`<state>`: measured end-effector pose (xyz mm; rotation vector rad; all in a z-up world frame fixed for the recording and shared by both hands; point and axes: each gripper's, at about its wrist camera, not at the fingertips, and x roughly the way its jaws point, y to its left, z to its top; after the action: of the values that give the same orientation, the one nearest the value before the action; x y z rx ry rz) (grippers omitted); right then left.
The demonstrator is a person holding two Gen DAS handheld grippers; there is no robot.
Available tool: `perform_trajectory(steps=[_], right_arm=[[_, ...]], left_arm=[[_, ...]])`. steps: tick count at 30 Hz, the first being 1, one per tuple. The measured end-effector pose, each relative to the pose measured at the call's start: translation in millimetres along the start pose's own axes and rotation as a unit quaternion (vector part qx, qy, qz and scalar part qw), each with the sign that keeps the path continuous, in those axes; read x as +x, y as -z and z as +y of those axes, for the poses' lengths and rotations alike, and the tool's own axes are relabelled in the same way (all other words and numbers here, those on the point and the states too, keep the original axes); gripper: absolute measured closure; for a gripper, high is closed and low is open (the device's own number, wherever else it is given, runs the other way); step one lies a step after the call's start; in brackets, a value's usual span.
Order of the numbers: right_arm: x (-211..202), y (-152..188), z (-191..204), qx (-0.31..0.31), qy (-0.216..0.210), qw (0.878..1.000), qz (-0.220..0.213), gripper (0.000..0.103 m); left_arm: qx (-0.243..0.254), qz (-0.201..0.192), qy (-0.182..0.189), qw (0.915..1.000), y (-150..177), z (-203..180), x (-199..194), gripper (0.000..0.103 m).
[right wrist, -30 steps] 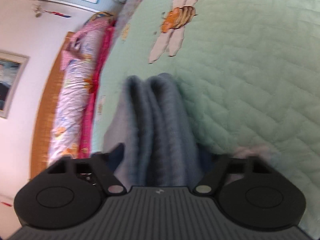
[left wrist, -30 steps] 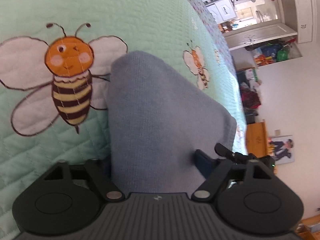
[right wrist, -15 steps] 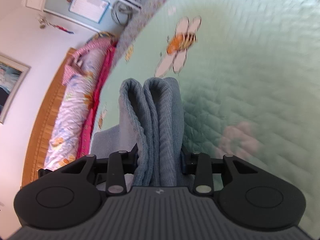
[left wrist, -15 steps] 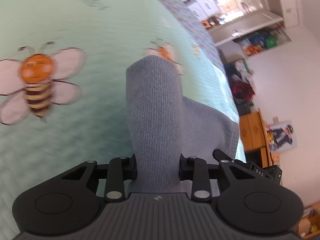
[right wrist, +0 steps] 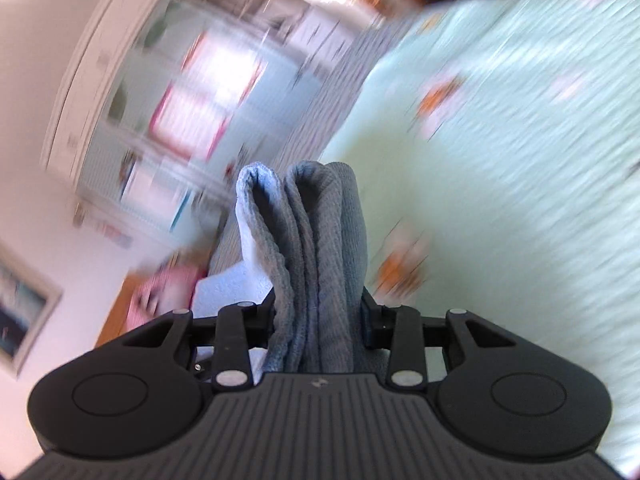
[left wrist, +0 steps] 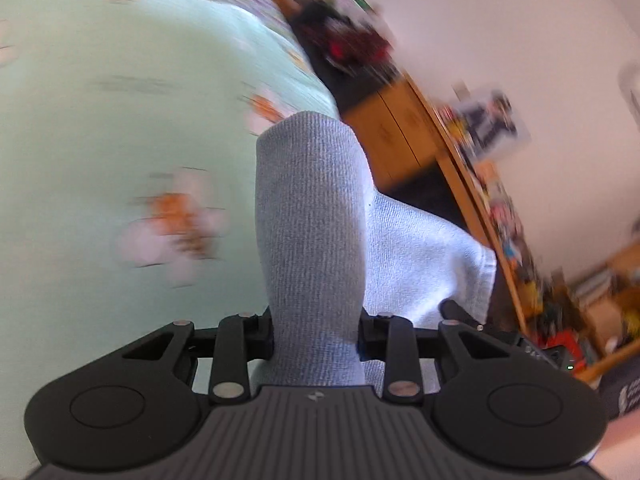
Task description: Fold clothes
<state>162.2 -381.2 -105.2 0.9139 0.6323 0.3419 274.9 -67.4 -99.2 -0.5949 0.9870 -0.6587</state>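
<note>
Blue-grey knit cloth (left wrist: 312, 240) bunched thick between both sets of jaws, lifted clear of the mint quilted bedspread (left wrist: 100, 120) with its blurred bee prints (left wrist: 176, 224). Left gripper (left wrist: 316, 330) clamped partway closed on a rolled hump of the fabric, pads pressing in from either side, a paler flap hanging off to the right over the bed's edge. Right gripper (right wrist: 318, 316) likewise pinched on two or three stacked folds standing up like ridges, jaws about a third open with cloth filling the gap. Everything behind smeared with motion: wooden furniture (left wrist: 384, 132) and a cluttered shelf on the far right of the left view, a white cupboard front (right wrist: 180, 100) far left of the right view. Reads as the carry-over stroke of a fold, garment held at two points and swung across the bed. To do it well: keep both grips firm and level with each other, hold the span between them taut so no layer slips out of the right-hand stack, bring the held edge down flat onto the quilt rather than dropping it, and release only once the edges line up. Main risk: that loose pale flap dragging or tucking under crooked.
</note>
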Motion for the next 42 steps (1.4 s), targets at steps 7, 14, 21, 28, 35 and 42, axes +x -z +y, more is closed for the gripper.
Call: perform_trajectory(steps=[7,14,21,28,35,42], right_arm=[[-70,-91,-106,0.065,0.042,0.991,-0.110,0.064],[-46,-116,-220,0.098,0.124,0.978,-0.136,0.061],[-64,-75,-256,0.066,0.149,0.968,-0.192,0.047],[-116,-54,-174,-0.073,0.165,0.954,-0.240,0.046],[-117,-27,-84,-0.173,0.286,0.918,-0.212,0.034],[-109,-26,-10,-0.206,0.344,0.897,-0.187,0.027]], left_arm=[[0.090,0.065,-0.009,0.9938,-30,-95,169,0.069],[0.149,0.105,-0.163,0.9696,-14,-79,294,0.051],[0.222,0.017,-0.180,0.9582,18,-76,258,0.038],[0.281,-0.049,-0.174,0.9424,60,-103,176,0.036],[0.325,-0.053,-0.224,0.9173,97,-145,135,0.035],[0.379,-0.099,-0.295,0.8714,113,-211,98,0.026]])
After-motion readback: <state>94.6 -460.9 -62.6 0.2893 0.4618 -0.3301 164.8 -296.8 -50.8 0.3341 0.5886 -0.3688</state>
